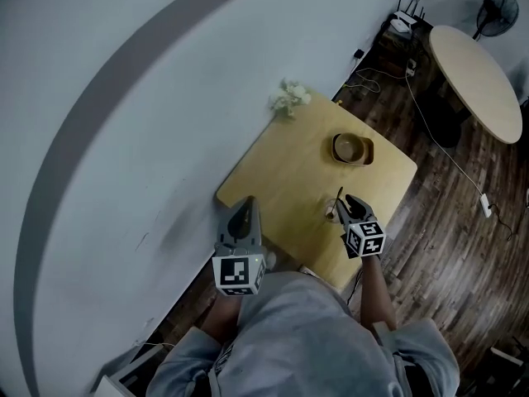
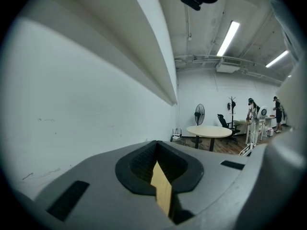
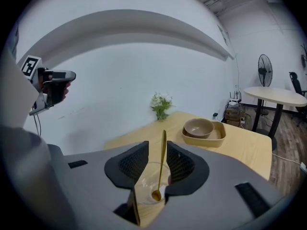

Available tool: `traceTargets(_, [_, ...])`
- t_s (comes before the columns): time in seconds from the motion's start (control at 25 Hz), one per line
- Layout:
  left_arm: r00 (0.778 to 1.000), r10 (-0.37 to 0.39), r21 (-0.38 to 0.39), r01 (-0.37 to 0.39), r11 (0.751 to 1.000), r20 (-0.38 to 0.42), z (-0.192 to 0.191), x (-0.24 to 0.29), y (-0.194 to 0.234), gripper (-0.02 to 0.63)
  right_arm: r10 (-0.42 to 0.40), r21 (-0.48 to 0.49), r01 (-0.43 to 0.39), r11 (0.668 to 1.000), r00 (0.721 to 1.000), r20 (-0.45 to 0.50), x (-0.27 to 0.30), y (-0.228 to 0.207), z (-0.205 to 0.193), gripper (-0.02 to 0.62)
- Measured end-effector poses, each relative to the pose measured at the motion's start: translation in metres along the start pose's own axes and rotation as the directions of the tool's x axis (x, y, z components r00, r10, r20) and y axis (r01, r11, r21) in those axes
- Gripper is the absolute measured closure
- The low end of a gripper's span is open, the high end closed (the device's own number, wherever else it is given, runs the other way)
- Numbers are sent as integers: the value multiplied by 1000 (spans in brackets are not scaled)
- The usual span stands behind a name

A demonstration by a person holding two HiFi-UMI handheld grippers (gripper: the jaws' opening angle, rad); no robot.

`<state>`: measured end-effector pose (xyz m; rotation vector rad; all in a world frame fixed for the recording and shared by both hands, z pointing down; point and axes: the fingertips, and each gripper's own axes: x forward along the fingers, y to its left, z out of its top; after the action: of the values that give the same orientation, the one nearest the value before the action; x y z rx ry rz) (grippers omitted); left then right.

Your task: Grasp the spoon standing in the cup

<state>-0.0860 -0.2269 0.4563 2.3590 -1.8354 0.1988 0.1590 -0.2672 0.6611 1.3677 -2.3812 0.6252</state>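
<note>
A gold spoon point(image 3: 162, 159) stands bowl-down in a clear glass cup point(image 3: 145, 185) on the wooden table point(image 1: 281, 172). My right gripper point(image 3: 157, 147) is lowered over the cup, with the spoon's handle between its open jaws, close to the right pad; neither pad presses on it. In the head view the spoon point(image 1: 338, 198) and cup point(image 1: 331, 213) sit just ahead of the right gripper point(image 1: 350, 204). My left gripper point(image 1: 246, 210) is held up off the table's near-left corner, jaws together and empty, pointed at the white wall point(image 2: 86, 104).
A tan bowl point(image 3: 198, 127) rests in a shallow tray point(image 3: 219, 136) at the table's far right. White flowers point(image 3: 161, 104) stand at the far edge by the wall. A round table point(image 1: 475, 69), a fan point(image 1: 498, 11) and floor cables lie beyond.
</note>
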Motion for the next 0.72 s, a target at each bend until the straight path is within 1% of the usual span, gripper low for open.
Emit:
traceTargets(0.2, [999,36,1,-36,999,-1,1,-5,9,604,-14,-13,13,1000,999,-50,15,-7,-7,482])
traceTargets(0.48, [999,51,6,-51,999,-3,-2,-4,17,604,-34,-37,30,999,994,-103,37,-17,-18,483])
traceTargets(0.6, [999,47,7,-47,999,-4,0,-3,16,604,-32,-47,27,999,993,-111,38,-18,-16,501])
traceTargets(0.72, [999,40,5,-40,999,-5,-3,2,15,604,-28,-58,22,998,993,-113,40,-16,-18,542])
